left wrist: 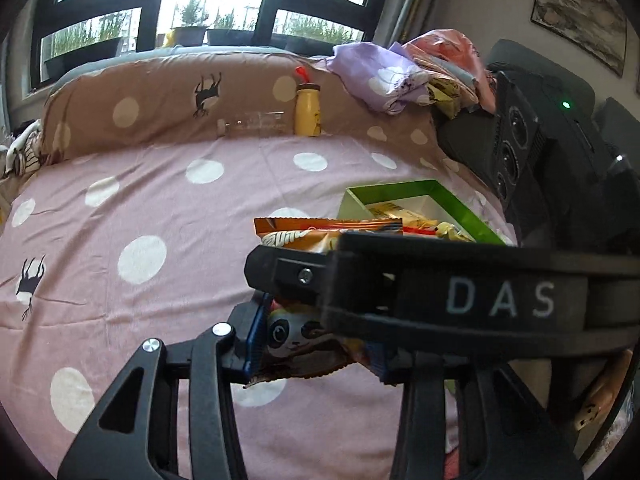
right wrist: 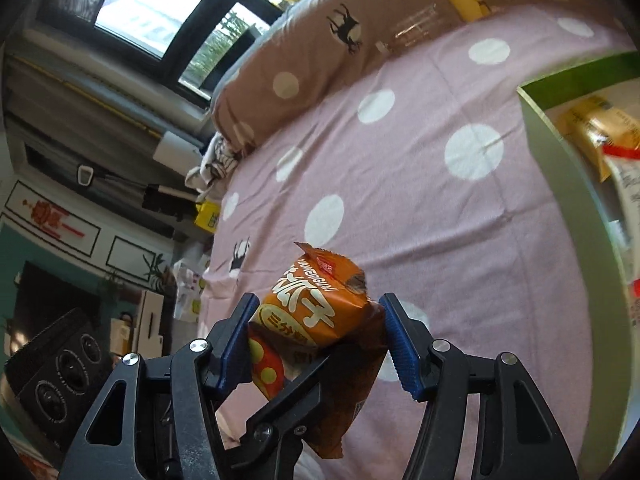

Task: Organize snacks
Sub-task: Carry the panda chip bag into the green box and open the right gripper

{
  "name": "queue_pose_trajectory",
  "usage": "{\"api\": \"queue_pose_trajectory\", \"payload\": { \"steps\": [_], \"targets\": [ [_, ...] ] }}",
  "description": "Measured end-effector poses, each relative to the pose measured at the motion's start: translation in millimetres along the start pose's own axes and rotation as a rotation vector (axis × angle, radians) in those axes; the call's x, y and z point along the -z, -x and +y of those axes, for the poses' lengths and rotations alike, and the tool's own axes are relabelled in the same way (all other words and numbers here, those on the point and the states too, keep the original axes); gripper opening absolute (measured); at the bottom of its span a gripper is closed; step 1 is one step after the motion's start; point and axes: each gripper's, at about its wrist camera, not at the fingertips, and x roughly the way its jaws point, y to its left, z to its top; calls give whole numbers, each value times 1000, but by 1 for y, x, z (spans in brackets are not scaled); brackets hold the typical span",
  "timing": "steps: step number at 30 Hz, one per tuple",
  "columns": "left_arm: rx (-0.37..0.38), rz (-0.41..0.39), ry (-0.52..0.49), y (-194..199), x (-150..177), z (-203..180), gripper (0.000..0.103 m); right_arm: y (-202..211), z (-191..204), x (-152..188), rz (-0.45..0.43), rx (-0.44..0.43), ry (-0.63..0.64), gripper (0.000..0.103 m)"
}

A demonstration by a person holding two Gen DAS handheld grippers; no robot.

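my left gripper (left wrist: 316, 344) pinches the panda packet (left wrist: 298, 340); my right gripper (right wrist: 320, 344) pinches the orange packet (right wrist: 320, 304) above the bedsheet (right wrist: 400, 200).

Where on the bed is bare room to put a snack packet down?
Free: the wide pink spotted sheet between the brown pillow and the green box. Crowded: the box already holds packets, the clothes pile lies behind it, and a yellow bottle stands against the pillow.
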Motion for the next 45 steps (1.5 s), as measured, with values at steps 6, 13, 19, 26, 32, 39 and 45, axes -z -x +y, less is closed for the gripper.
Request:
{"api": "queue_pose_trajectory", "payload": {
  "steps": [6,13,19,26,32,39,45],
  "targets": [
    [112,0,-69,-28,-14,-52,42,62,-47,-12,-155,41,-93,65],
    [196,50,-136,-63,-19,-104,43,108,-99,-15,-257,89,-204,65],
    [264,112,-148,-91,-22,-132,43,129,-133,-11,-296,125,-308,65],
    [302,213,-113,-120,-17,-144,42,133,-164,-7,-287,189,-395,65],
    [299,243,-78,-131,-11,-144,43,126,-175,-7,-255,232,-422,65],
    [286,280,-81,-134,-10,-143,43,122,-178,-8,-235,261,-433,65],
    [226,275,-93,-129,-10,-139,56,124,-177,-8,-242,299,-436,68]
  ]
}}
